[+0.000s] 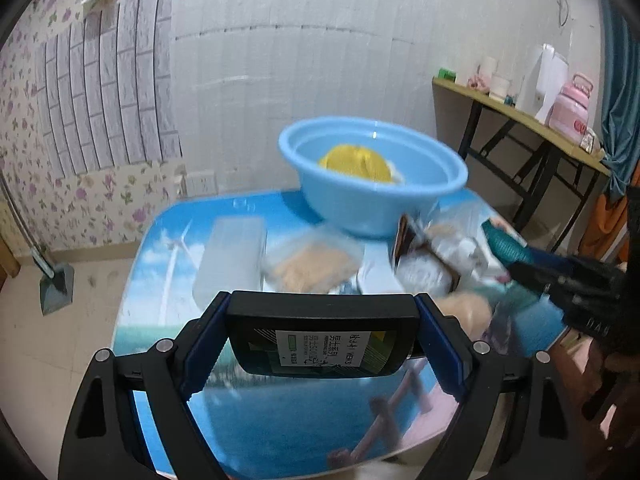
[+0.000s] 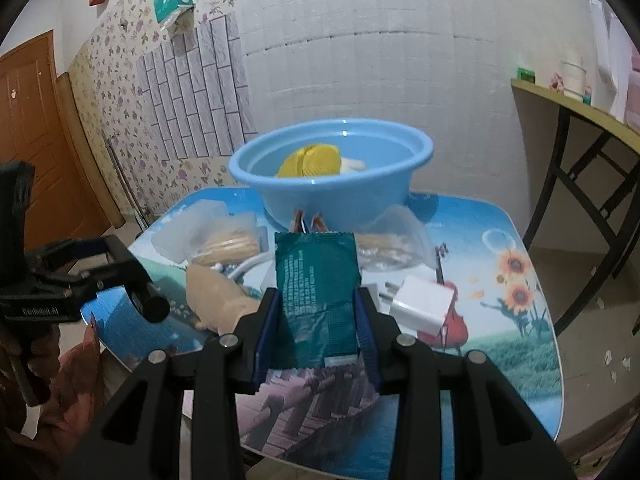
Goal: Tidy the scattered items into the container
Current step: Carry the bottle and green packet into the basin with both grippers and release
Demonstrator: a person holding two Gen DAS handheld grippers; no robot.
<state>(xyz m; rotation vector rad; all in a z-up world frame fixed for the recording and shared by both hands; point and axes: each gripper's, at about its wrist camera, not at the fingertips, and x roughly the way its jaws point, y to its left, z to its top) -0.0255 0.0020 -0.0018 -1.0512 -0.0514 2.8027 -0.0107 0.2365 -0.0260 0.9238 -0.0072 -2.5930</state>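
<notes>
My left gripper (image 1: pixel 322 316) is shut on a flat black box (image 1: pixel 320 344) with a white label, held across its width above the near part of the table. My right gripper (image 2: pixel 316 296) is shut on a dark green foil packet (image 2: pixel 316 280), which sticks out forward between the blue pads. The left wrist view shows that packet (image 1: pixel 506 244) at the right. A light blue plastic bowl (image 2: pixel 340 200) stands at the table's far side with a yellow item (image 2: pixel 310 162) inside. Both grippers hang short of the bowl.
On the picture-printed table (image 2: pixel 520 360) lie two clear bags of biscuits (image 2: pixel 228 244) (image 2: pixel 384 246), a white plug charger (image 2: pixel 424 304), a beige pouch (image 2: pixel 216 296) and a clear plastic box (image 1: pixel 232 260). A side table (image 1: pixel 520 116) with jars stands at the right, and a dustpan (image 1: pixel 56 288) on the floor at the left.
</notes>
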